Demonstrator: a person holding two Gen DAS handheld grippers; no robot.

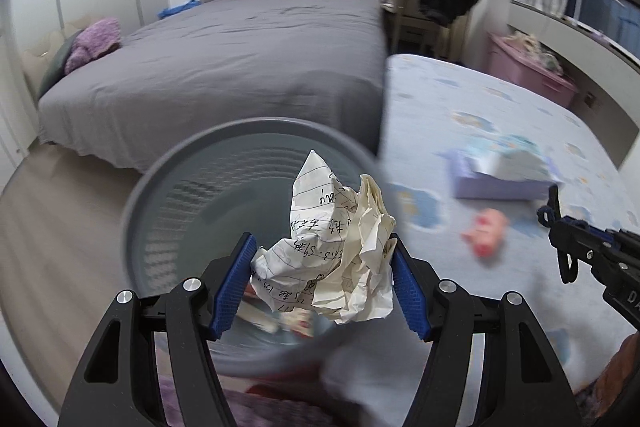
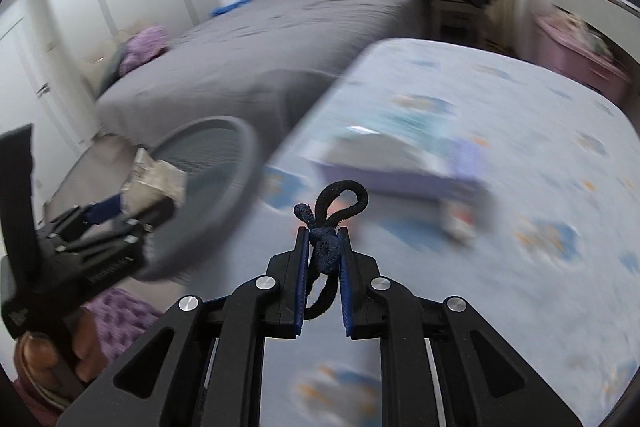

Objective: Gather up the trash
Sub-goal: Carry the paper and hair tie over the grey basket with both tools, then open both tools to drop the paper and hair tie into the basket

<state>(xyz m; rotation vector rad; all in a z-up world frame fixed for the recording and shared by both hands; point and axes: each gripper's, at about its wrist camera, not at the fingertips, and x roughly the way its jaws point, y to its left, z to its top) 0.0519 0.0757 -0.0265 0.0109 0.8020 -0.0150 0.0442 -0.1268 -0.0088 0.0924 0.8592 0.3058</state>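
My left gripper (image 1: 322, 247) is shut on a crumpled ball of lined paper (image 1: 336, 255) and holds it over the mouth of a grey mesh waste bin (image 1: 160, 187). Some trash lies in the bin's bottom. My right gripper (image 2: 323, 235) is shut on a dark knotted cord (image 2: 340, 199) above the light blue patterned bed (image 2: 520, 131). The right gripper with the cord also shows at the right edge of the left wrist view (image 1: 560, 227). The left gripper and paper (image 2: 156, 183) show at the bin (image 2: 240, 151) in the right wrist view.
A lilac tissue box (image 1: 504, 179) and a small pink item (image 1: 486, 231) lie on the patterned bed (image 1: 460, 99). A grey bed (image 1: 240, 59) stands behind the bin. A pink storage box (image 1: 528, 71) sits at the right wall. Purple fabric (image 2: 120, 315) lies below.
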